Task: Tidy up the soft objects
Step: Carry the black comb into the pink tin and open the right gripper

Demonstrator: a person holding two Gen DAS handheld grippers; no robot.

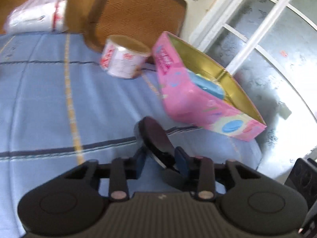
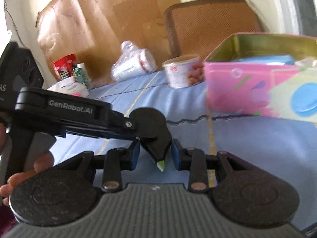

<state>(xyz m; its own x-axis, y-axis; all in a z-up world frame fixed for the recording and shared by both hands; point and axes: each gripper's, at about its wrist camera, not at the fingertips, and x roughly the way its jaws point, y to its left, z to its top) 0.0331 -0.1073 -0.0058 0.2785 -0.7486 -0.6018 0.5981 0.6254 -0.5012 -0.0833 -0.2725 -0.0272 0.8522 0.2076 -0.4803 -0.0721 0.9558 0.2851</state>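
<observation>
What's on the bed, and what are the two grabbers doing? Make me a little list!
Surface: blue checked bedsheet
Pink tin: open, lying on the sheet, blue pack inside
Tub: white with red print, next to the tin
Plastic bag: white rolls inside, at the far end of the bed
Left gripper: shut on a dark round object
Right gripper: shut on the same object

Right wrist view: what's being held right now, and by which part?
The black disc-shaped object: left gripper pinches its left rim; right gripper appears to clamp its lower end, above the pale green tip.
</observation>
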